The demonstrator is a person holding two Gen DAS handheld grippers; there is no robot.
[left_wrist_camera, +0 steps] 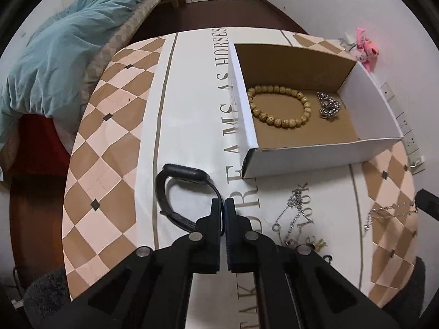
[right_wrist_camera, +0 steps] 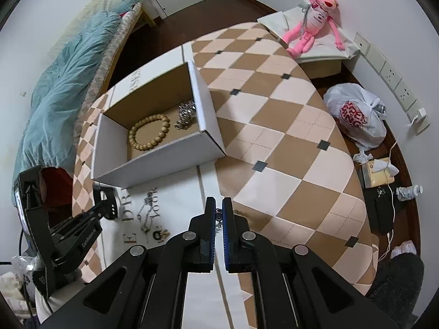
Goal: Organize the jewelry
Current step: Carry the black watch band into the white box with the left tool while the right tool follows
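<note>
A white cardboard box (left_wrist_camera: 301, 161) stands on the table, with a wooden bead bracelet (left_wrist_camera: 277, 104) and a silver chain (left_wrist_camera: 328, 105) inside it. My left gripper (left_wrist_camera: 222, 205) is shut on the strap of a black wristband (left_wrist_camera: 178, 171) that lies on the cloth in front of the box. My right gripper (right_wrist_camera: 218, 211) is shut on a thin silver necklace (right_wrist_camera: 218, 216), which hangs at the right edge of the left wrist view (left_wrist_camera: 389, 211). Between the grippers, loose silver chains (left_wrist_camera: 293, 213) and small trinkets (left_wrist_camera: 318, 244) lie on the lettered cloth.
The table wears a brown and cream checked cloth (right_wrist_camera: 288, 126) with a lettered white strip. A bed with a teal duvet (left_wrist_camera: 55, 54) is to the left. A pink plush toy (right_wrist_camera: 315, 27), a white plastic bag (right_wrist_camera: 356, 120) and a tissue box (right_wrist_camera: 376, 172) lie to the right.
</note>
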